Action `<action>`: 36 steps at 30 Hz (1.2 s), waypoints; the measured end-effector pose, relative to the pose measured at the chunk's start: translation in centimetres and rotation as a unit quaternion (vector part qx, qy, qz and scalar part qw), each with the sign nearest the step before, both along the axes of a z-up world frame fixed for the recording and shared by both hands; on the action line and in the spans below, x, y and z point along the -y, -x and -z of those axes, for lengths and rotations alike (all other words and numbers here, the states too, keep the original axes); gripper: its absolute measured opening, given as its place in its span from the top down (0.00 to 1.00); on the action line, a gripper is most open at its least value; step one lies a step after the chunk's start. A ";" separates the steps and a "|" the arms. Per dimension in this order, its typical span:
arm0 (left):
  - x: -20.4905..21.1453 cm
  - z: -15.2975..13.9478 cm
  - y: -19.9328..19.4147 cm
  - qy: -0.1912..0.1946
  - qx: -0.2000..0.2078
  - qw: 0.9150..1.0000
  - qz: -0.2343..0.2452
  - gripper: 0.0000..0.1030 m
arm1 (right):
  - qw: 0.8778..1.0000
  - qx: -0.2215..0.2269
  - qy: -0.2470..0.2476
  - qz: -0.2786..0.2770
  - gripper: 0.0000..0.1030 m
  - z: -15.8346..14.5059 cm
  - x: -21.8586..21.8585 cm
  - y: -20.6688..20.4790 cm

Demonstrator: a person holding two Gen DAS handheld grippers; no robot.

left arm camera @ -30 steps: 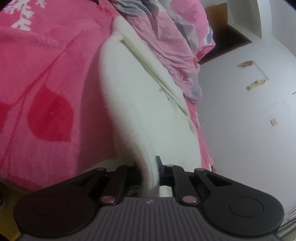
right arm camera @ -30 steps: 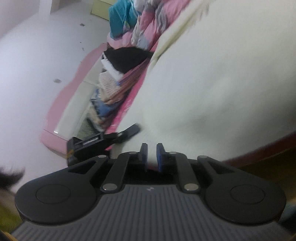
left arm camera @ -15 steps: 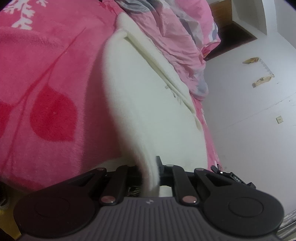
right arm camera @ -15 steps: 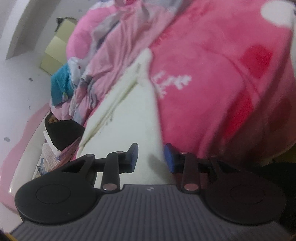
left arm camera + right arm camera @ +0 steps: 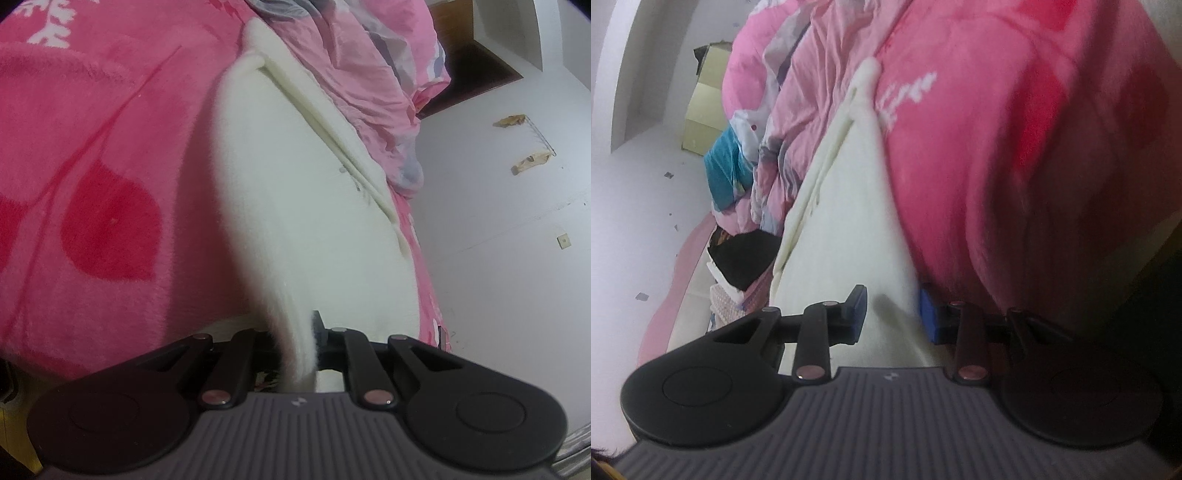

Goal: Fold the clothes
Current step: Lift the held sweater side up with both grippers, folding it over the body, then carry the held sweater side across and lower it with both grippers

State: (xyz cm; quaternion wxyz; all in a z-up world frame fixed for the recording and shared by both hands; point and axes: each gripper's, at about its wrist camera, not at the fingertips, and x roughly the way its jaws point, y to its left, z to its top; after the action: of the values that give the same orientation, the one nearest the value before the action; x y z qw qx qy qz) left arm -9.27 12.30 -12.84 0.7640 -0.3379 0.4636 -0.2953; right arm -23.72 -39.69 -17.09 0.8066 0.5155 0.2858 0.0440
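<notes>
The left gripper (image 5: pixel 295 341) was clenched on a near fold of the fluffy cream-white fleece garment (image 5: pixel 295 192), which lay lengthwise on the pink plush blanket (image 5: pixel 103 147) (red leaf print). The right gripper (image 5: pixel 893 314) hung released, fingers spread over the garment's near edge (image 5: pixel 849 221)

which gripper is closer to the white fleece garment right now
Left. The left gripper is shut on the white fleece garment's edge. The right gripper is open, hovering just over its near end.
</notes>
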 end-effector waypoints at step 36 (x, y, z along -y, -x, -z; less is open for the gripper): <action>-0.6 -7.2 3.0 0.017 0.124 0.992 0.007 0.96 | 0.983 0.160 0.086 -0.008 0.95 -9.7 -6.2 5.9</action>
State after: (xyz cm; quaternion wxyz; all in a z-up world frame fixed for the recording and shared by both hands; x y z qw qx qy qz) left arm -12.23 12.92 -5.65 0.8077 -0.3081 0.3630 -0.3479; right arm -29.65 -33.52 -7.35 0.8827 0.4285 0.1601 0.1076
